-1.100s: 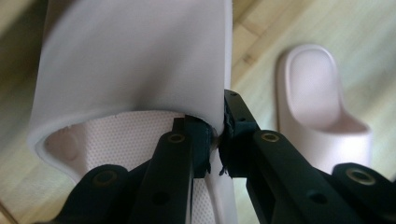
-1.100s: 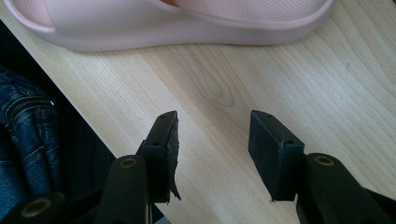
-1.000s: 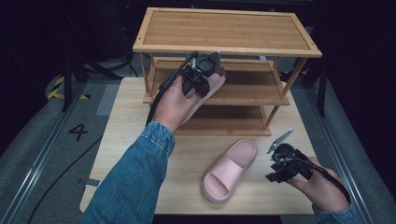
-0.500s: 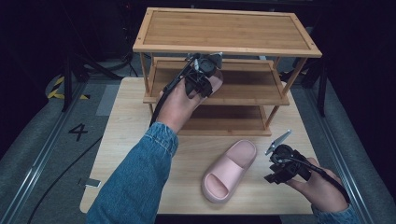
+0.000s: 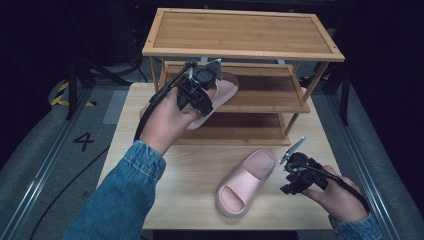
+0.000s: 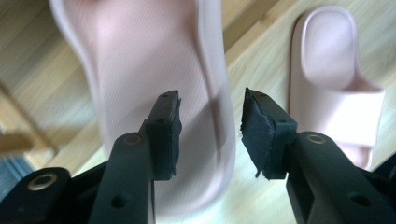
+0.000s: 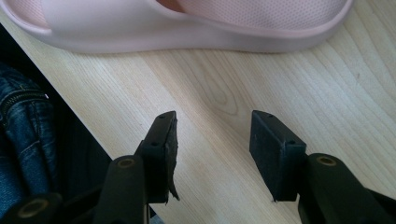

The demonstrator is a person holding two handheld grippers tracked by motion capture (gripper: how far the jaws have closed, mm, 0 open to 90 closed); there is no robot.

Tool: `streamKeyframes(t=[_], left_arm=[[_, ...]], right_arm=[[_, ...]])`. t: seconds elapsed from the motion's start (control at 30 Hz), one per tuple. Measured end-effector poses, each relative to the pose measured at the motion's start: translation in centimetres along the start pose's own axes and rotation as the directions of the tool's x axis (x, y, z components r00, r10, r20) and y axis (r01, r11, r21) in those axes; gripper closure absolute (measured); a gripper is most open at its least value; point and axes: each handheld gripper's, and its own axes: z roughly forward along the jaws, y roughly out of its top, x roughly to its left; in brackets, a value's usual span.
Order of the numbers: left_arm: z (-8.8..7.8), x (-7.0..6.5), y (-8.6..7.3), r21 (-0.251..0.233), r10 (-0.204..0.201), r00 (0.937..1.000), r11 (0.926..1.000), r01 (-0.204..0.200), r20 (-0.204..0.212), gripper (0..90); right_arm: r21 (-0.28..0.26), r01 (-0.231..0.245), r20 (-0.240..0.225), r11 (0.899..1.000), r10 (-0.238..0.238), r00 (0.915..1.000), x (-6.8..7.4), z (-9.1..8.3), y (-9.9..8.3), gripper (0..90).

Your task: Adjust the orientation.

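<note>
The left tool point(image 5: 212, 80), jaws just opened, has released one slipper point(image 5: 220, 92) on the rack's point(image 5: 240, 50) middle shelf. The right tool point(image 5: 290, 167), released, rests near the tabletop's point(image 5: 190, 175) right edge beside the other slipper point(image 5: 245, 182).

A single readable sign can be made out: the numeral "4" point(image 5: 83, 141), marked in dark strokes on the grey floor point(image 5: 35, 165) to the left of the worktop point(image 5: 200, 200), as seen in the high view. Yellow and black hazard stripes point(image 5: 62, 95) are laid on the same floor farther back, without any lettering. No brand, label or writing can be read elsewhere in the gripper views.
</note>
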Motion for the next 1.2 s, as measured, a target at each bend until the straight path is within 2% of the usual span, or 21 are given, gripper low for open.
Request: streamKeyframes(t=[0.07, 0.13, 0.23, 0.27, 0.33, 0.4, 0.43, 0.47, 0.63, 0.67, 0.73, 0.77, 0.83, 0.9, 0.97, 1.03, 1.07, 1.17, 1.2], left_arm=[[-0.7, 0.4, -0.9, 0.003, -0.012, 0.9999, 0.9999, 0.012, 0.006, 64.1], [-0.8, 1.0, -1.6, 0.036, -0.029, 0.9996, 0.9989, 0.029, -0.001, 73.2], [-0.4, 2.1, -2.5, 0.103, -0.055, 0.9984, 0.9931, 0.056, -0.015, 81.1], [-0.4, 2.5, -2.8, 0.111, -0.065, 0.9976, 0.9916, 0.067, -0.023, 83.2], [-0.5, 3.3, -3.2, 0.121, -0.078, 0.9966, 0.9894, 0.080, -0.027, 85.7], [-0.4, 4.1, -3.5, 0.126, -0.104, 0.9933, 0.9859, 0.109, -0.051, 87.7], [-0.4, 4.5, -3.6, 0.145, -0.094, 0.9934, 0.9841, 0.103, -0.066, 88.6], [-0.1, 4.8, -3.7, 0.143, -0.102, 0.9921, 0.9834, 0.112, -0.073, 89.2], [1.3, 6.3, -3.9, 0.180, -0.126, 0.9898, 0.9742, 0.136, -0.067, 89.5], [1.5, 6.3, -3.9, 0.178, -0.142, 0.9874, 0.9721, 0.153, -0.069, 89.5], [2.0, 6.8, -3.7, 0.194, -0.137, 0.9885, 0.9700, 0.147, -0.064, 89.5], [2.2, 7.5, -3.6, 0.202, -0.072, 0.9962, 0.9760, 0.081, -0.049, 89.5], [2.6, 6.8, -3.6, 0.200, -0.172, 0.9838, 0.9634, 0.179, -0.049, 89.5], [2.7, 6.8, -3.5, 0.203, -0.141, 0.9898, 0.9689, 0.142, -0.023, 89.5], [2.8, 6.3, -3.4, 0.197, -0.137, 0.9904, 0.9706, 0.138, -0.016, 89.5], [2.8, 5.9, -3.1, 0.194, -0.126, 0.9916, 0.9723, 0.129, -0.030, 89.5], [2.7, 5.8, -3.0, 0.192, -0.109, 0.9936, 0.9749, 0.113, -0.032, 89.5], [2.7, 4.8, -2.5, 0.184, -0.078, 0.9969, 0.9799, 0.077, -0.002, 89.5], [2.7, 4.3, -2.4, 0.176, -0.081, 0.9967, 0.9811, 0.081, -0.006, 89.5]], right_arm=[[0.003, -0.001, 0.001, 1.000, 0.001, 1.0000, -0.1, 0.1, 0.0, 51.9], [0.010, -0.004, 0.002, 1.000, 0.004, 1.0000, -0.1, 0.2, 0.0, 51.9], [0.019, -0.009, 0.003, 1.000, 0.009, 1.0000, -0.1, 0.3, -0.2, 51.7], [0.024, -0.015, 0.010, 1.000, 0.015, 0.9998, -0.2, 0.3, -0.4, 51.7], [0.025, -0.021, 0.016, 0.999, 0.021, 0.9997, -0.3, 0.4, -0.6, 51.7], [0.026, -0.029, 0.016, 0.999, 0.029, 0.9995, -0.4, 0.4, -0.8, 51.7], [0.028, -0.033, 0.017, 0.999, 0.033, 0.9993, -0.3, 0.3, -0.8, 51.7], [0.026, -0.036, 0.018, 0.999, 0.035, 0.9992, -0.3, 0.3, -0.9, 51.8], [0.036, -0.045, 0.010, 0.998, 0.044, 0.9990, -0.3, 0.6, -1.3, 51.7], [0.037, -0.045, 0.009, 0.998, 0.044, 0.9990, -0.4, 0.7, -1.4, 51.7], [0.042, -0.056, 0.008, 0.998, 0.056, 0.9984, -0.3, 0.7, -1.4, 51.7], [0.041, -0.054, 0.006, 0.998, 0.054, 0.9985, -0.3, 0.7, -1.5, 51.7], [0.040, -0.058, 0.014, 0.998, 0.057, 0.9983, -0.3, 0.7, -1.6, 51.7], [0.038, -0.057, 0.010, 0.998, 0.056, 0.9983, -0.4, 0.6, -1.8, 51.7], [0.040, -0.065, 0.011, 0.997, 0.065, 0.9979, -0.5, 0.6, -2.0, 51.7], [0.041, -0.072, 0.014, 0.997, 0.071, 0.9974, -0.5, 0.6, -2.1, 51.7], [0.041, -0.072, 0.014, 0.997, 0.072, 0.9973, -0.5, 0.6, -2.1, 51.7], [0.041, -0.068, 0.015, 0.997, 0.068, 0.9976, -0.4, 0.6, -2.1, 51.7], [0.043, -0.066, 0.012, 0.997, 0.065, 0.9978, -0.3, 0.6, -2.0, 51.7]])
